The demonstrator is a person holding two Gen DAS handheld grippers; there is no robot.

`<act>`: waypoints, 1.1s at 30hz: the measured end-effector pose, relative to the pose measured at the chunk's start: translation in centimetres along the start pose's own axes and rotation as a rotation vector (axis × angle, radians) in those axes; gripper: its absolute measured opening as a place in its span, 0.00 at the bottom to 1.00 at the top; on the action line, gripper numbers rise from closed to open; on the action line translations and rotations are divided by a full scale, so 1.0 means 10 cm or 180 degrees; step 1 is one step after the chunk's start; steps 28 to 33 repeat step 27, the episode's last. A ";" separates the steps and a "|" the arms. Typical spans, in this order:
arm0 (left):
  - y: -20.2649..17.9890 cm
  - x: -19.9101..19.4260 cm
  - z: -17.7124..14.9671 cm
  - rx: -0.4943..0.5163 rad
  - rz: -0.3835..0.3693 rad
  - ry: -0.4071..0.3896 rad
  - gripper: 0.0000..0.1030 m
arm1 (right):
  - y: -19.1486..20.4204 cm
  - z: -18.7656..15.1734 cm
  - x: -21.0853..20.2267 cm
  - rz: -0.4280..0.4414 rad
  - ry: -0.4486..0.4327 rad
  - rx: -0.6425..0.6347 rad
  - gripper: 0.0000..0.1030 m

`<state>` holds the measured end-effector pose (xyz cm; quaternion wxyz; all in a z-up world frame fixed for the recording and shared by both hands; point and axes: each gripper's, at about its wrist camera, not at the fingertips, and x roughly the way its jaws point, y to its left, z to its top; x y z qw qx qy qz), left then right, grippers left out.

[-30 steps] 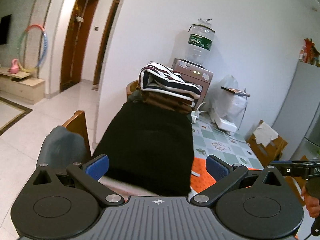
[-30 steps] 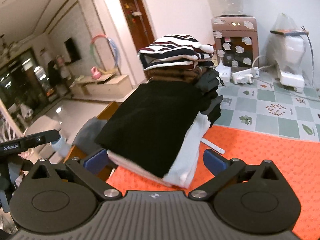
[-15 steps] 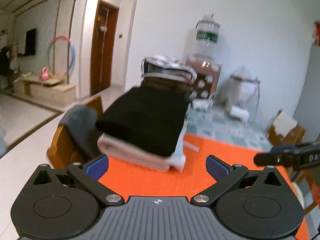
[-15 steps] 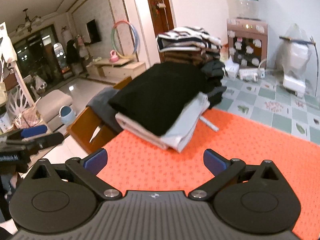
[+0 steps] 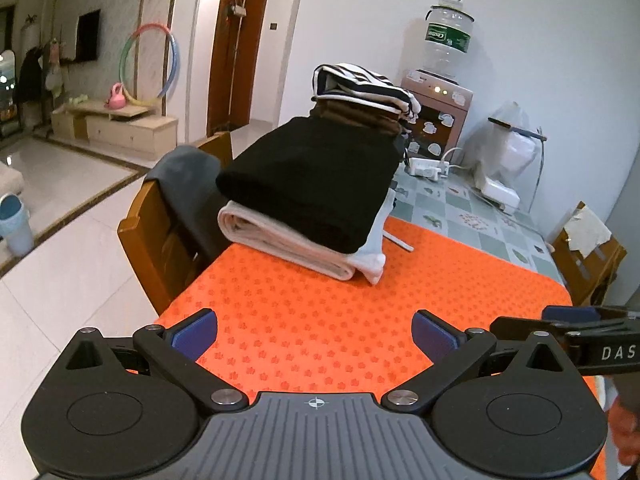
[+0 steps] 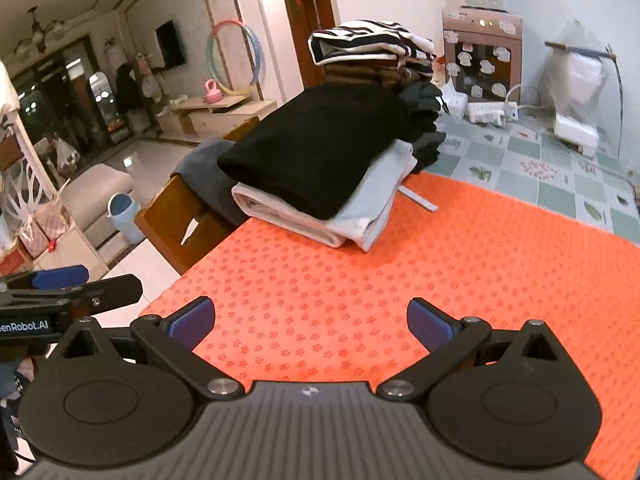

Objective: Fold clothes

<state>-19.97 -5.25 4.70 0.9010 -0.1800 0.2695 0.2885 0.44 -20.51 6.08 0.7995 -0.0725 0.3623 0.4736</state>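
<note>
- Orange mat (image 5: 320,320) with a little flower print covers the near end of the table, and that's what both of your grippers hover over, nothing else under them.
- Your left gripper (image 5: 314,334) has its blue pads spread wide apart, holding nothing.
- Same deal with your right gripper (image 6: 310,320): fingers wide open, empty, just mat between them.
- The folded black garment (image 5: 316,172) sits on top of a folded white garment (image 5: 288,240) at the far left edge of the mat, well ahead of both grippers.
- Right behind that is a taller stack: a brown garment (image 6: 360,74) with a black-and-white striped one (image 6: 368,40) on top, plus some dark grey clothes (image 6: 424,108) bunched at the side.
- A wooden chair (image 5: 160,232) with a grey garment (image 5: 188,184) draped over its back stands just beside the table's left edge.
- Further back on the green tiled tablecloth (image 6: 560,176) you've got a white power strip (image 6: 490,114) and a water dispenser (image 5: 440,80) by the wall.
</note>
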 end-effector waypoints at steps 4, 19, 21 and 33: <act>0.06 0.00 -0.02 0.0049 0.0036 0.0038 1.00 | 0.13 -0.05 0.01 -0.0031 -0.0044 -0.0016 1.00; 0.24 0.12 0.04 0.0230 0.0130 0.0103 1.00 | 0.48 -0.10 0.07 -0.0295 -0.0129 -0.0182 1.00; 0.26 0.13 0.05 0.0222 0.0095 0.0109 1.00 | 0.50 -0.09 0.08 -0.0309 -0.0132 -0.0182 1.00; 0.25 0.13 0.05 0.0300 0.0057 0.0102 1.00 | 0.56 -0.08 0.11 -0.0348 -0.0136 -0.0168 1.00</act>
